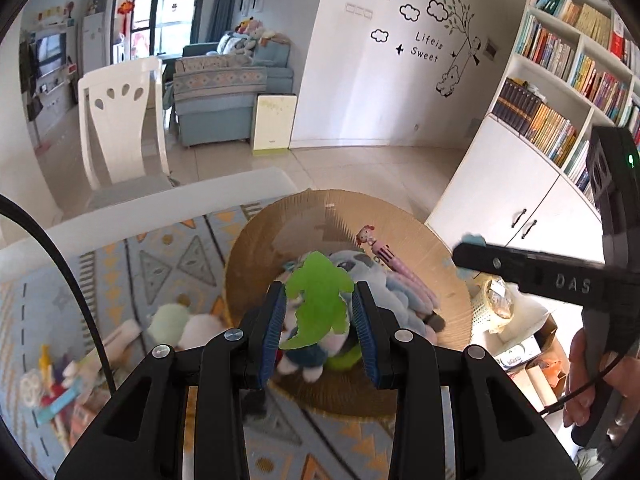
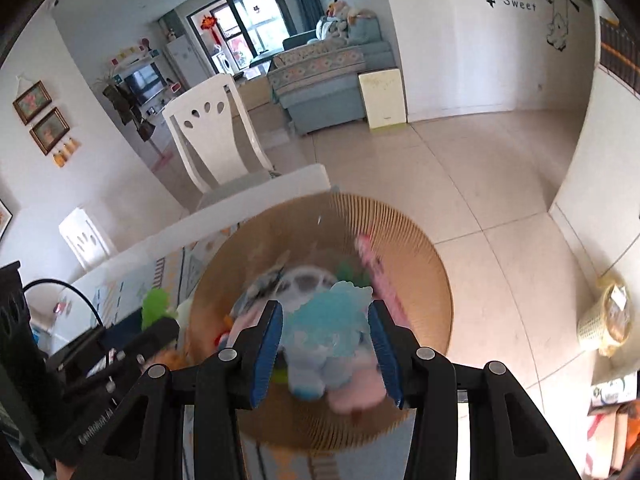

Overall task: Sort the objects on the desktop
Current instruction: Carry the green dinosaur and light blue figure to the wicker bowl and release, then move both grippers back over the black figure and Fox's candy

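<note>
The left claw (image 1: 320,320) is partly closed, its blue pads clamped on a flat green crocodile-shaped toy (image 1: 318,300) that stands up between them. Directly beyond and below it sits a round ribbed tan basket (image 1: 260,240) on the patterned table (image 1: 168,256), holding plush toys and a pink pen (image 1: 384,256). The right claw (image 2: 326,340), also partly closed, grips a translucent blue toy (image 2: 332,328) between its pads, above the same basket (image 2: 420,264).
</note>
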